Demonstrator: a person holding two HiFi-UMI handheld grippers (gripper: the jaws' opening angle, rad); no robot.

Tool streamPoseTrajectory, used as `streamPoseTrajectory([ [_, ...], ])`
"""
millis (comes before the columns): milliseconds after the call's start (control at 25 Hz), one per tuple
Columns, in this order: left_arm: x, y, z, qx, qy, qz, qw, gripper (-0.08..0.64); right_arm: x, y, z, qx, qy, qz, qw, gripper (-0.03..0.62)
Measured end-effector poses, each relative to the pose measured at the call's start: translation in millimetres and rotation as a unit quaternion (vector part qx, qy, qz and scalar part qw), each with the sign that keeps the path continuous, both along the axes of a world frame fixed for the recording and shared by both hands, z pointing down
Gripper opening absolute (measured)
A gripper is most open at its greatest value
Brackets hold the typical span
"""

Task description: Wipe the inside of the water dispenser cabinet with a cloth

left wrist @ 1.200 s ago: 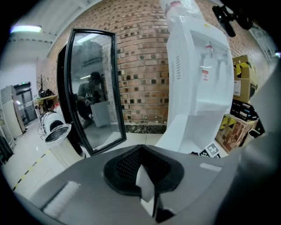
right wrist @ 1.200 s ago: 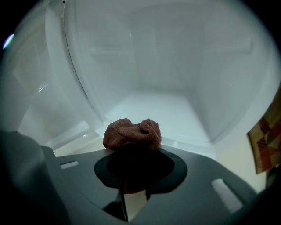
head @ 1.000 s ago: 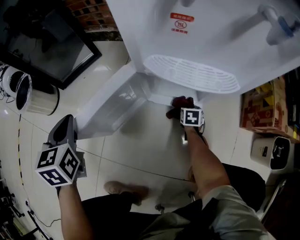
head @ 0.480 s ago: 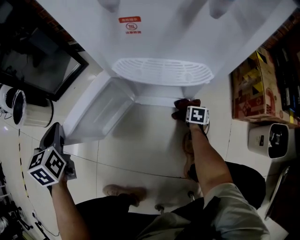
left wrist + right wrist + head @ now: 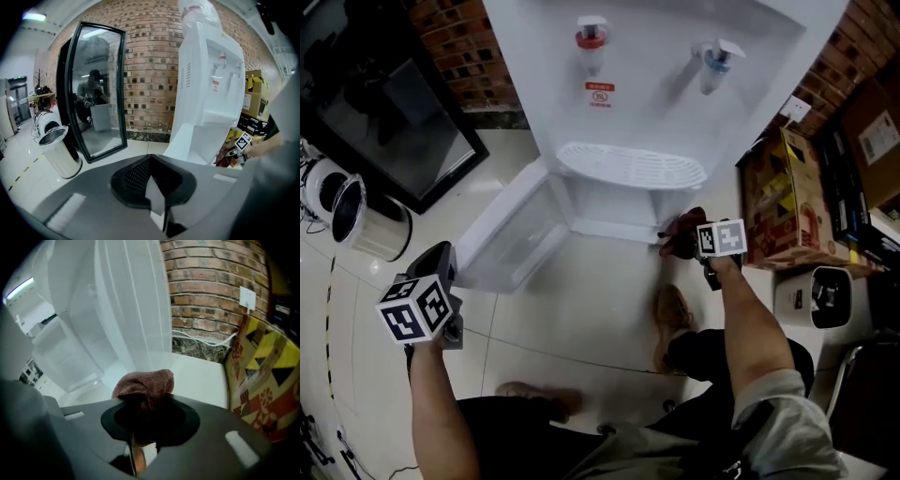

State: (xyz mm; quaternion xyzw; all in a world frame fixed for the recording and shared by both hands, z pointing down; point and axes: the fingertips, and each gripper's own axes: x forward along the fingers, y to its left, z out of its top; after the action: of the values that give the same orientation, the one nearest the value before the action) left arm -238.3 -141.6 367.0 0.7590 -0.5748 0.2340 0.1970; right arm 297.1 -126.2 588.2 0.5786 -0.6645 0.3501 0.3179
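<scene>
- While the right gripper (image 5: pixel 682 246) is clamped on the cloth (image 5: pixel 145 383), a bunched brown terry wad bulging past its fingertips, the left gripper (image 5: pixel 439 255) is pressed closed on nothing, well off to its left.
- Just ahead of the right fingertips stands the lower right corner of the water dispenser (image 5: pixel 656 94), smooth white moulded plastic. The cloth hangs outside it, over glossy pale floor tiles (image 5: pixel 581 300).
- Left of those fingertips is the cabinet (image 5: pixel 609 202), a shallow white recess. Its door (image 5: pixel 511 230), a flat rectangular panel, stands swung wide between the 2 grippers.
- Progress, as I judge it: opening up is done and the cloth is in hand, but it sits out of the recess. No view shows whether the inside walls have been wiped. Any remaining wiping and closing the door are left.
- Farther above, a slotted oval drip tray (image 5: pixel 633 164) sits under 2 taps, red (image 5: pixel 591 37) and blue (image 5: pixel 715 52).
- Right of the right fingertips stands a printed cardboard box (image 5: pixel 778 202), with rough brick wall (image 5: pixel 211 291) behind.
</scene>
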Motion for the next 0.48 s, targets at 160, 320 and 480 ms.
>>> streamPoseTrajectory([
  [160, 9, 16, 0, -0.015, 0.024, 0.024, 0.9993, 0.000, -22, 29, -46, -0.073, 0.005, -0.148, 0.986, 0.106],
  [320, 25, 35, -1, -0.033, 0.058, 0.069, 0.9954, 0.000, -41, 43, -117, -0.085, 0.061, -0.246, 0.964, 0.106],
  [480, 50, 57, 1, -0.054, 0.087, 0.125, 0.9868, 0.000, -74, 52, -172, -0.034, 0.044, -0.253, 0.966, 0.106],
])
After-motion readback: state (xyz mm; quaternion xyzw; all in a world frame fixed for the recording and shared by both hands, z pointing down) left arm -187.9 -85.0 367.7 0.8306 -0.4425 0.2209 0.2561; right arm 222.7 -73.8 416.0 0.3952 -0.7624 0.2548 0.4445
